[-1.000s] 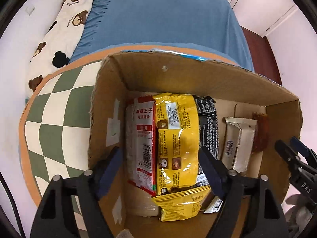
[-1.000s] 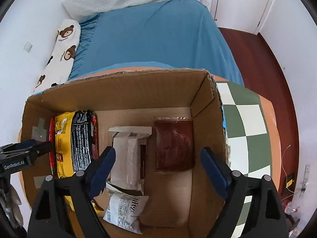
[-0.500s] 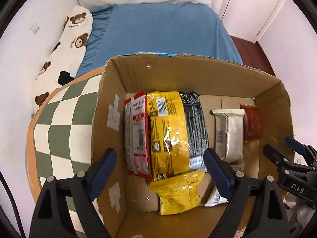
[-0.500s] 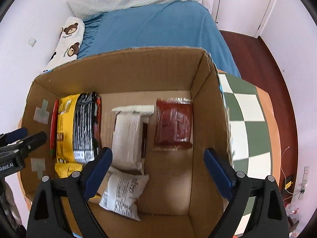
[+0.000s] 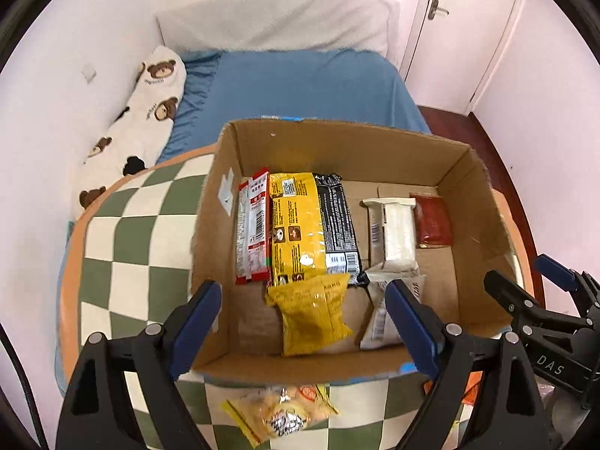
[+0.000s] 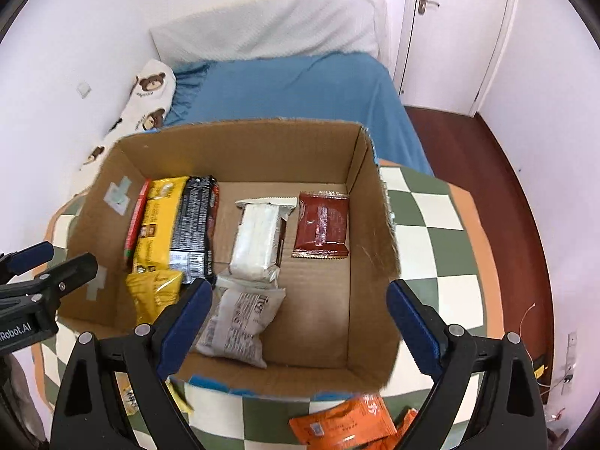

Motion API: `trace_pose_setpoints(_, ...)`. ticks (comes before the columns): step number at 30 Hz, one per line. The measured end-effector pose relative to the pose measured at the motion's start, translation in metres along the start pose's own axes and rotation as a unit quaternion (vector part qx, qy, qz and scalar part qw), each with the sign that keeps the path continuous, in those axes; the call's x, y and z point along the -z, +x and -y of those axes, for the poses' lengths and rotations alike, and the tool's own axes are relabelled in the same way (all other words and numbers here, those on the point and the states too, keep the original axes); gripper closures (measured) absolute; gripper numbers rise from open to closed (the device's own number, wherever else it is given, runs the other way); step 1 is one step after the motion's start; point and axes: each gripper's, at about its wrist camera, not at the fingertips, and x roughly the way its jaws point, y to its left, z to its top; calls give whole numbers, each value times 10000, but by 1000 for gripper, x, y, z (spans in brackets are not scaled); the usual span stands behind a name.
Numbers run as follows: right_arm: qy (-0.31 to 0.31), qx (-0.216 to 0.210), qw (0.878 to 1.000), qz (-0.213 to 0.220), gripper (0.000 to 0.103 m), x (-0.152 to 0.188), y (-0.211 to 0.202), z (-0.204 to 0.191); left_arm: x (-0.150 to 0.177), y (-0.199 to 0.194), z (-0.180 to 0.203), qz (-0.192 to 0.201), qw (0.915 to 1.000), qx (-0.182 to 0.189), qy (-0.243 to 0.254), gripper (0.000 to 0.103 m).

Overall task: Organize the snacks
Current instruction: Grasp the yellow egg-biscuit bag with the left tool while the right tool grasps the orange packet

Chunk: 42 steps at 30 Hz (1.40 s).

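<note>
An open cardboard box [image 5: 472, 202] [image 6: 375, 225] stands on a green-and-white checked table [image 5: 123, 262]. Inside at the left, a red-white packet [image 5: 253, 225], a yellow packet [image 5: 296, 225] and a black packet [image 5: 337, 221] lie side by side, with a small yellow bag [image 5: 311, 315] in front of them. A white bar [image 6: 258, 240], a dark red packet [image 6: 322, 225] and a grey-white bag [image 6: 240, 322] lie further right. My left gripper [image 5: 303, 322] hangs open above the box's near edge, holding nothing. My right gripper [image 6: 298, 318] is open and empty above the near right part.
Loose snacks lie on the table in front of the box: a clear yellow bag [image 5: 277, 412] and orange packets [image 6: 345, 423]. Behind the table are a blue bed [image 5: 300, 86] and a bear-print pillow [image 5: 150, 112]. Each gripper shows at the other view's edge.
Both grippers have pulled back and risen out of the box, so the whole box and the table in front now show. The left jaws have widened away from the standing packets.
</note>
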Motion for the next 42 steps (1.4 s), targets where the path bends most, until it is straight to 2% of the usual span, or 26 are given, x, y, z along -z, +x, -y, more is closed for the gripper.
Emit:
trace_pose_setpoints(5, 53, -83, 9997, 242, 7, 15, -37, -1, 20, -41, 8, 433, 9989, -153, 108, 14)
trace_pose_setpoints(14, 186, -382, 9977, 529, 7, 44, -98, -9, 53, -89, 13, 729, 9973, -30, 78, 14)
trace_pose_setpoints(19, 329, -628, 9974, 152, 7, 79, -103, -13, 87, -93, 9, 585, 9981, -32, 213, 14)
trace_pose_setpoints(21, 425, -727, 9964, -124, 7, 99, -92, -13, 103, -83, 8, 446, 9977, -201, 473, 14)
trace_pose_setpoints(23, 543, -771, 9946, -433, 7, 118, -76, -10, 118, -64, 10, 285, 9941, -529, 903, 14)
trace_pose_setpoints(25, 696, -775, 9913, -801, 7, 138, -52, -3, 131, -37, 13, 15, 9866, -769, 1441, 14)
trace_pose_setpoints(28, 1067, -867, 9819, -1306, 7, 160, -18, 12, 148, 12, 20, -470, 9661, -1046, 2314, 14)
trace_pose_setpoints(30, 1349, -897, 9747, -1537, 7, 173, 0, 26, 158, 42, 28, -730, 9442, -1237, 2964, 13)
trace_pose_setpoints(34, 1758, -858, 9657, -1706, 7, 186, 14, 52, 169, 88, 42, -1082, 9000, -1388, 3988, 13)
trace_pose_setpoints(38, 2108, -770, 9585, -1760, 7, 196, 18, 77, 174, 119, 54, -1509, 8712, -1199, 4516, 13)
trace_pose_setpoints(39, 2187, -760, 9562, -1790, 7, 197, 20, 82, 175, 125, 58, -1581, 8661, -1149, 4600, 13)
trace_pose_setpoints(40, 2228, -753, 9549, -1814, 7, 198, 22, 85, 176, 130, 60, -1633, 8646, -1107, 4621, 14)
trace_pose_setpoints(41, 2255, -725, 9540, -1838, 7, 198, 25, 88, 176, 133, 61, -1675, 8669, -1059, 4575, 21)
trace_pose_setpoints(42, 2301, -696, 9527, -1859, 7, 198, 29, 92, 175, 136, 61, -1739, 8735, -983, 4440, 27)
